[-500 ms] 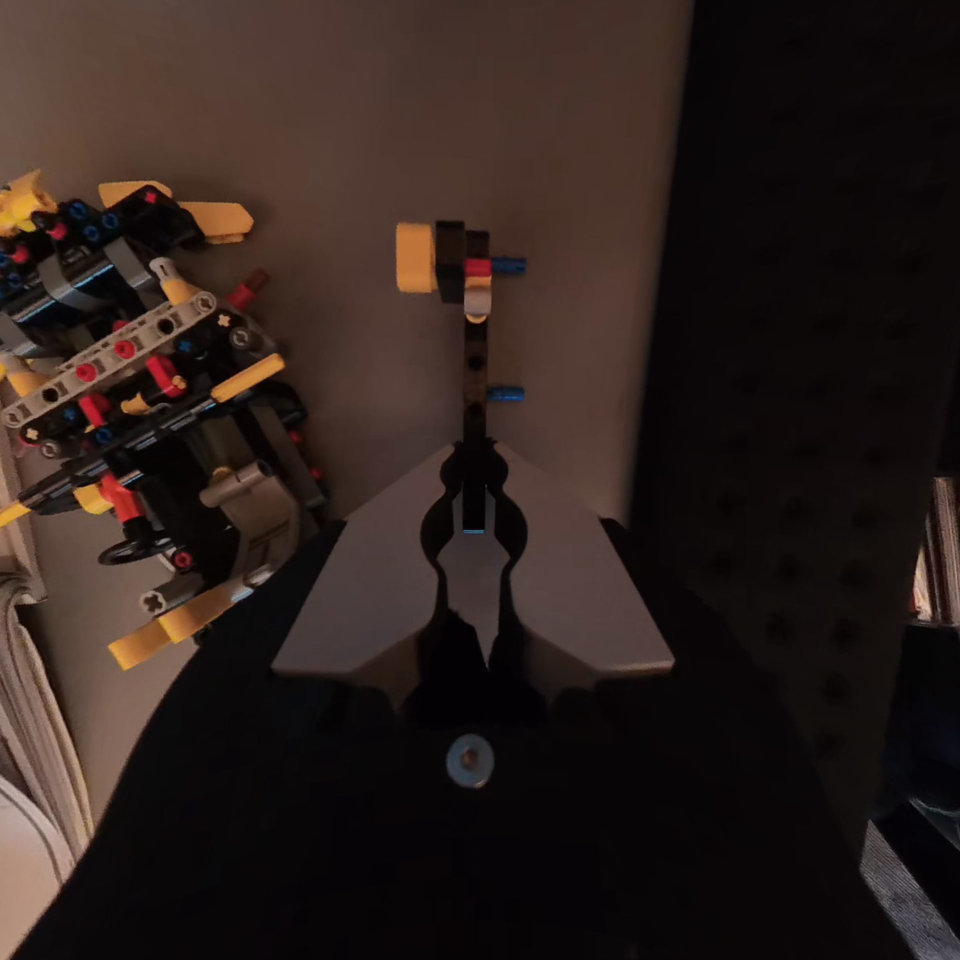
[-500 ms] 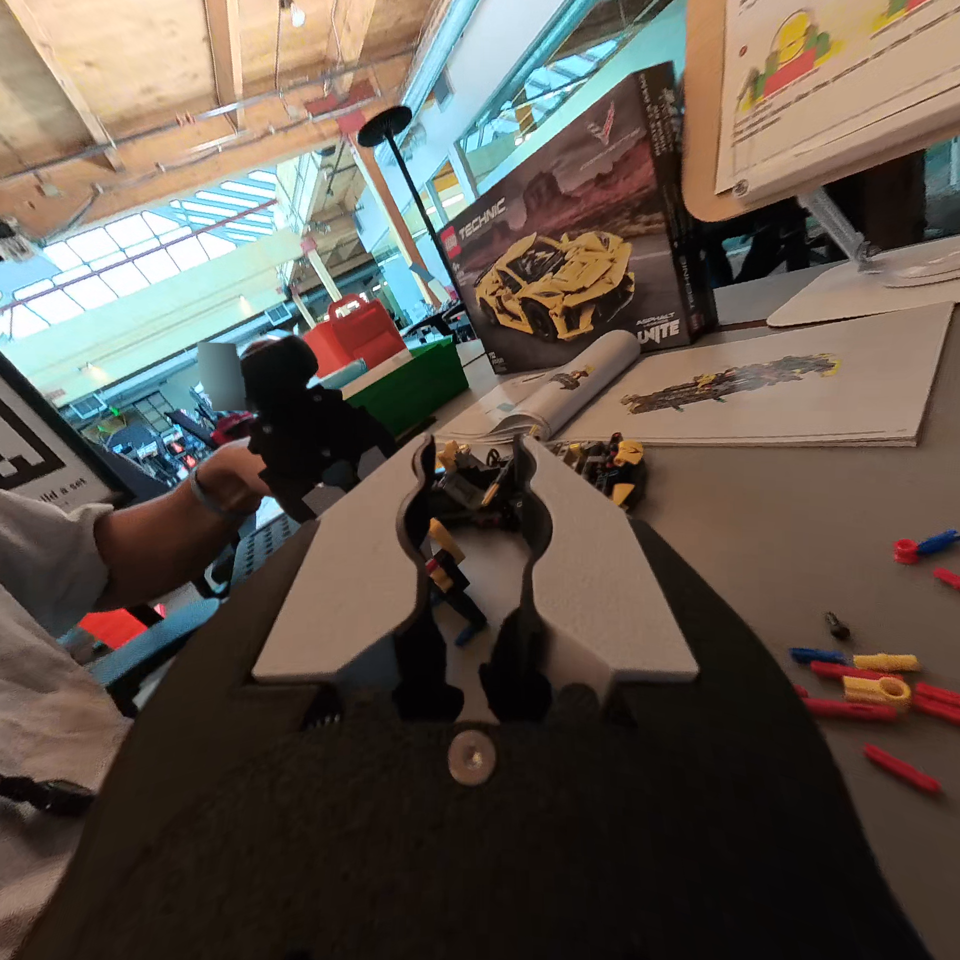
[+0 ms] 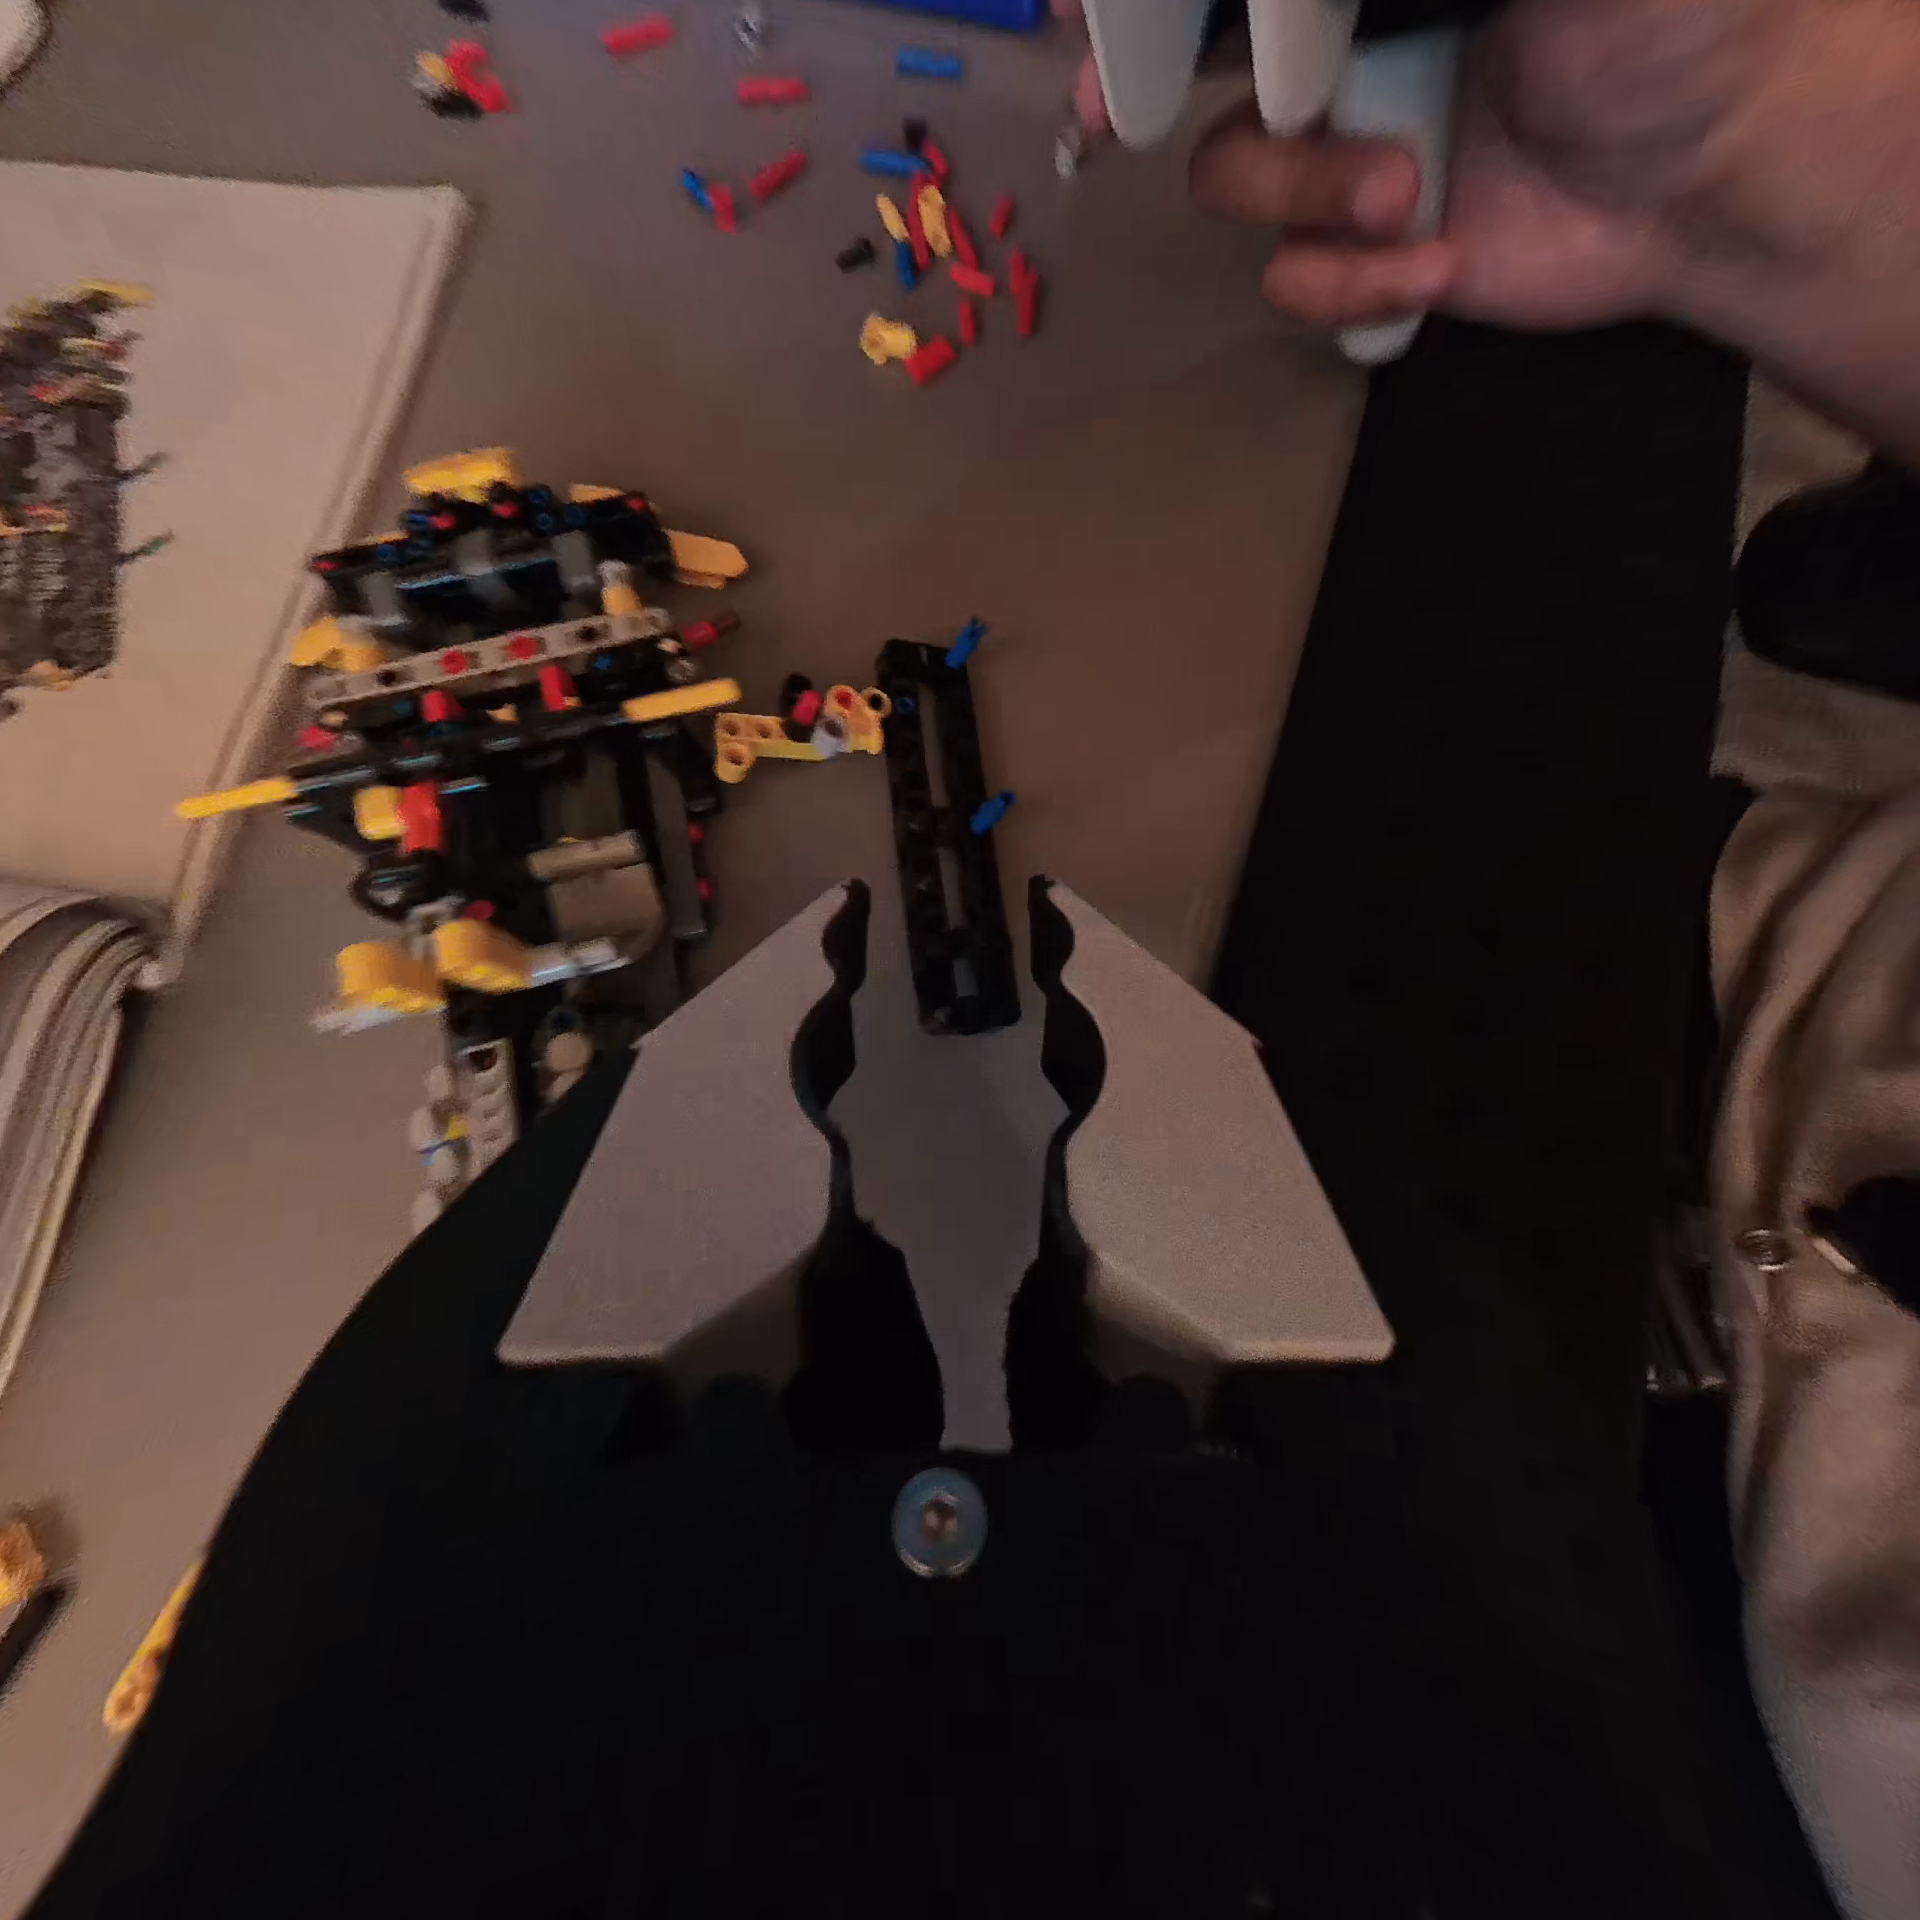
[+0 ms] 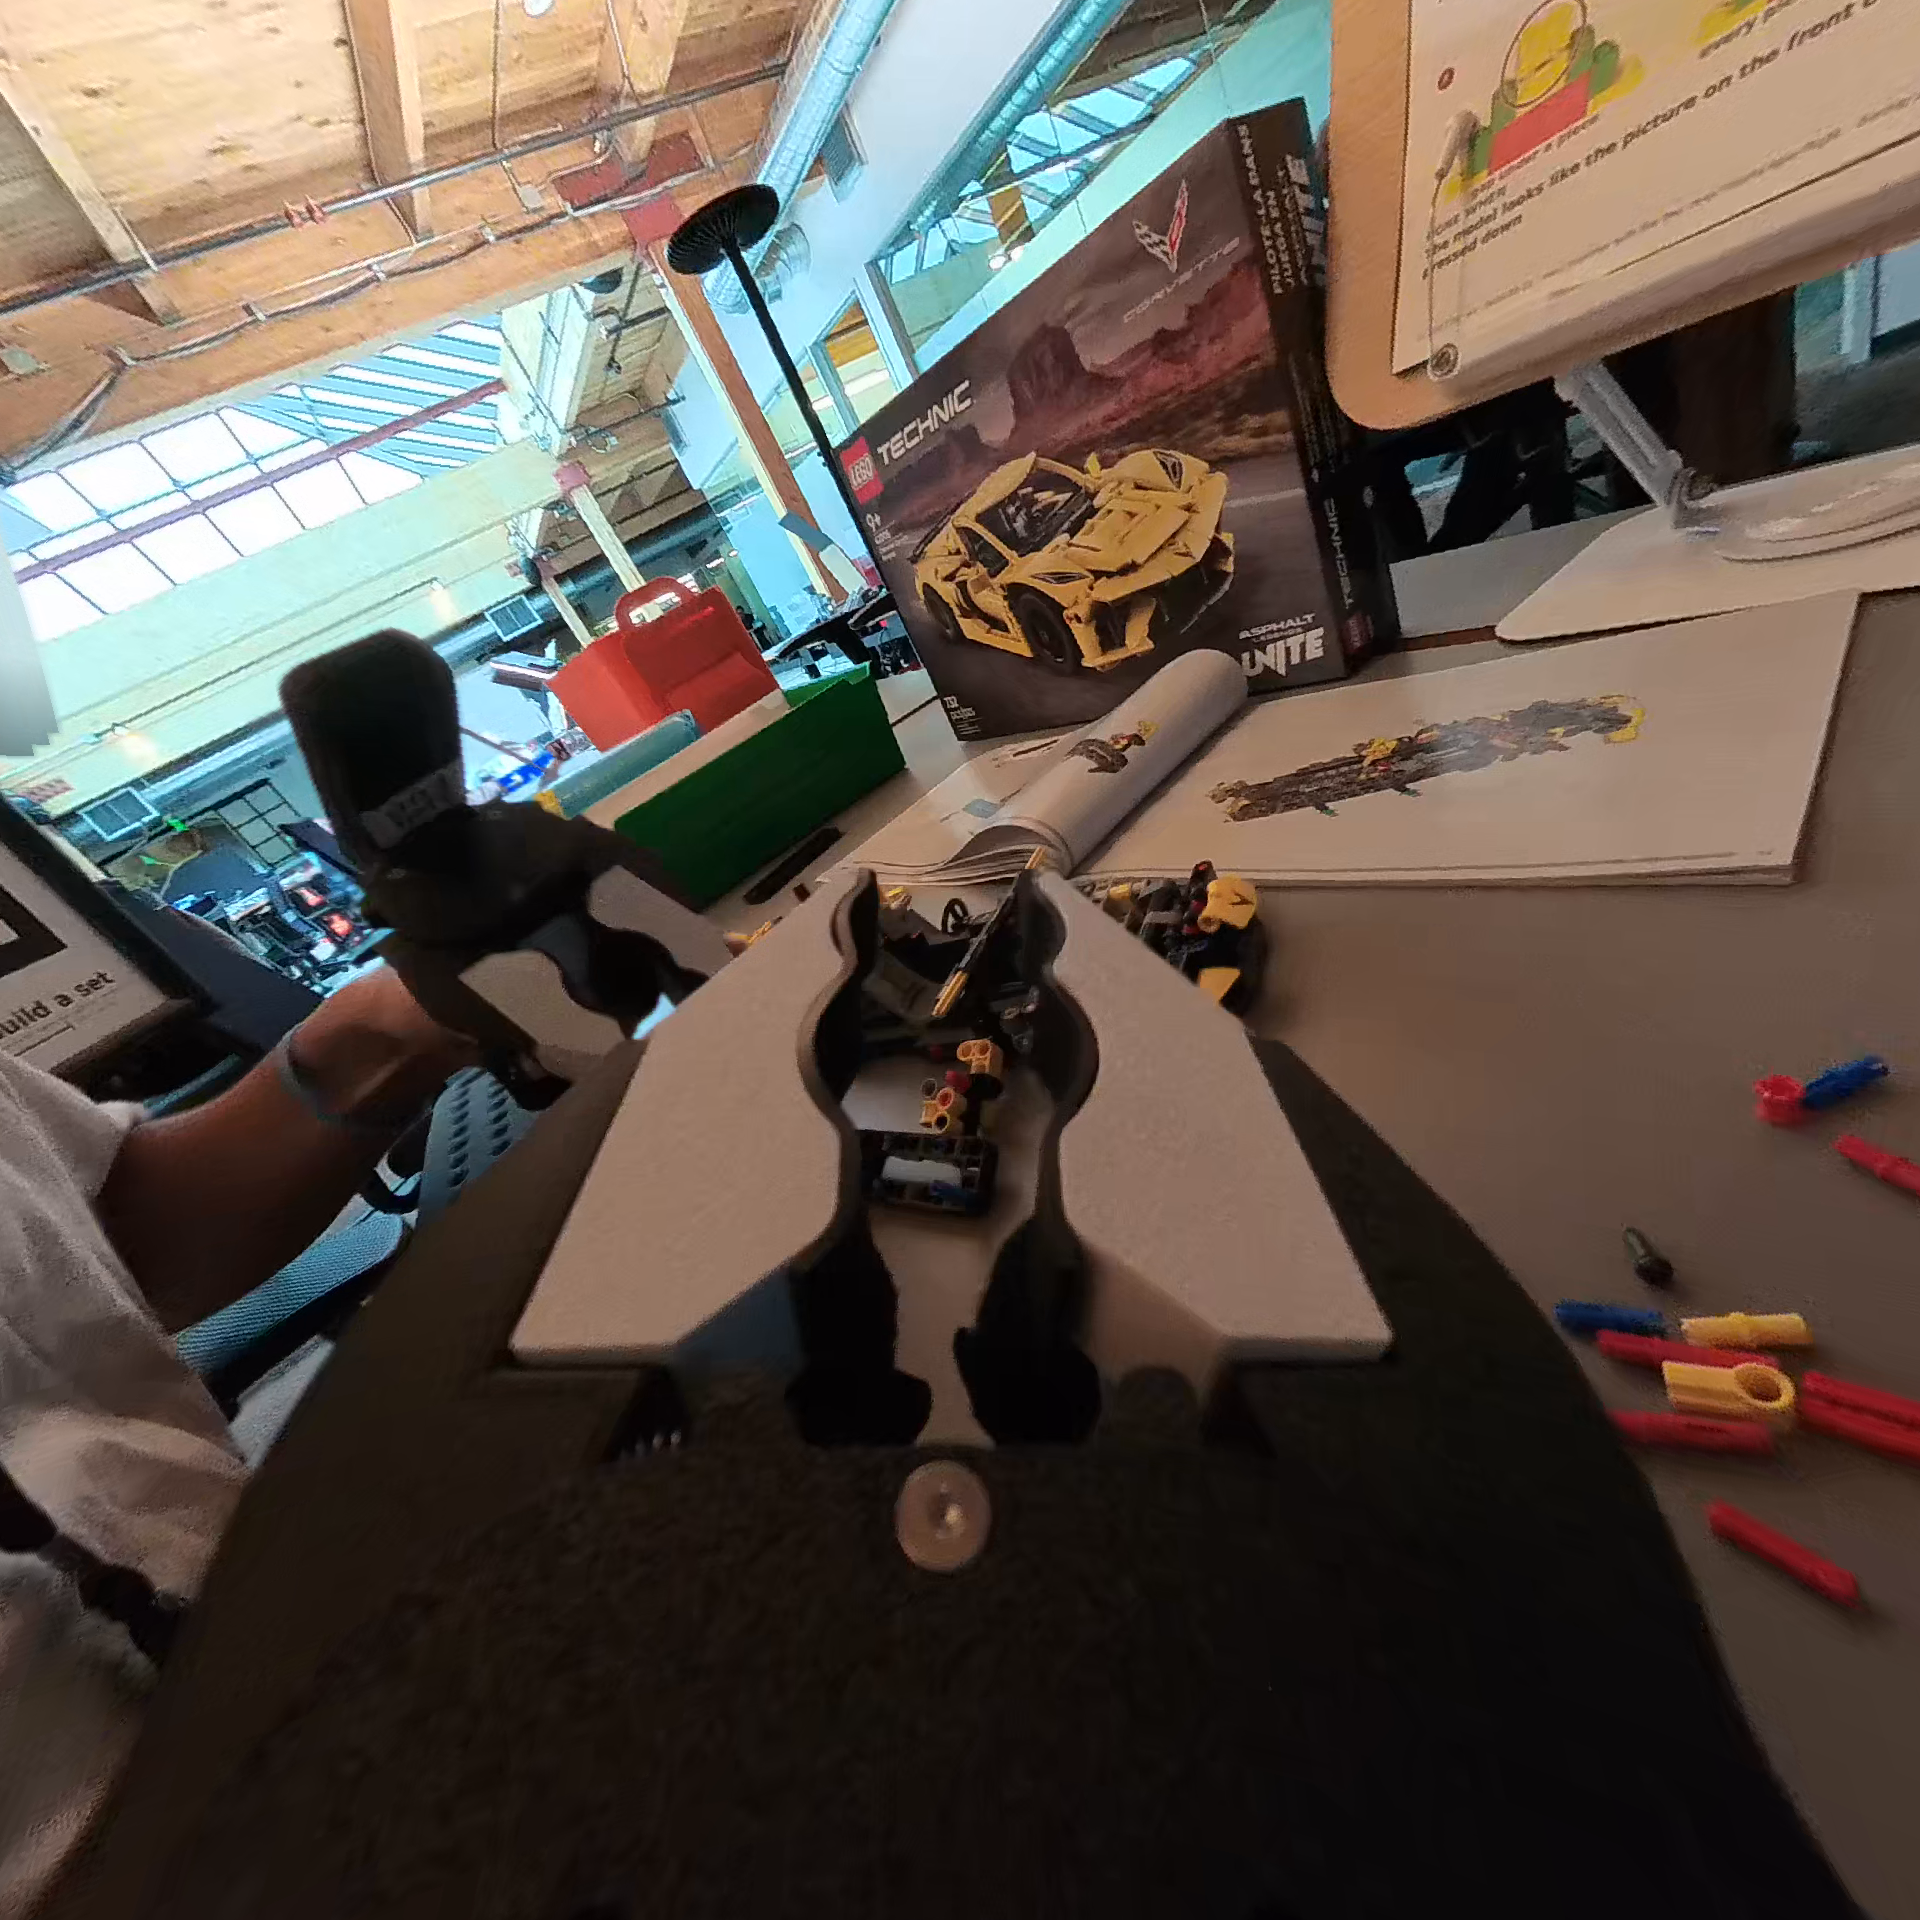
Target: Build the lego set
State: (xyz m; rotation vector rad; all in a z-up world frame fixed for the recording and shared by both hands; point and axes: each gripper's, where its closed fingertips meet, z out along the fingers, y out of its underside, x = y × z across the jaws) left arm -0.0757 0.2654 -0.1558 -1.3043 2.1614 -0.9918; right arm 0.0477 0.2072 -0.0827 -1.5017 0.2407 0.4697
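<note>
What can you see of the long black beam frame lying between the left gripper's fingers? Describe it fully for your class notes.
The black beam frame is a long, narrow rectangle of glossy plastic with rows of pin holes and open slots. It lies flat on the grey table. Two blue pins stick out of one long side; a small yellow, red and grey cluster joins the other. The open left gripper straddles its near end, seemingly without touching.

The partly built model [image 3: 499,727] is smeared by motion blur in the left wrist view, and the loose pins [image 3: 935,249] beyond it blur into coloured streaks. In the right wrist view, the gripper body hides the near end of the black frame piece [image 4: 930,1169]. The clipboard sheet [image 4: 1662,156] runs off the top edge.
</note>
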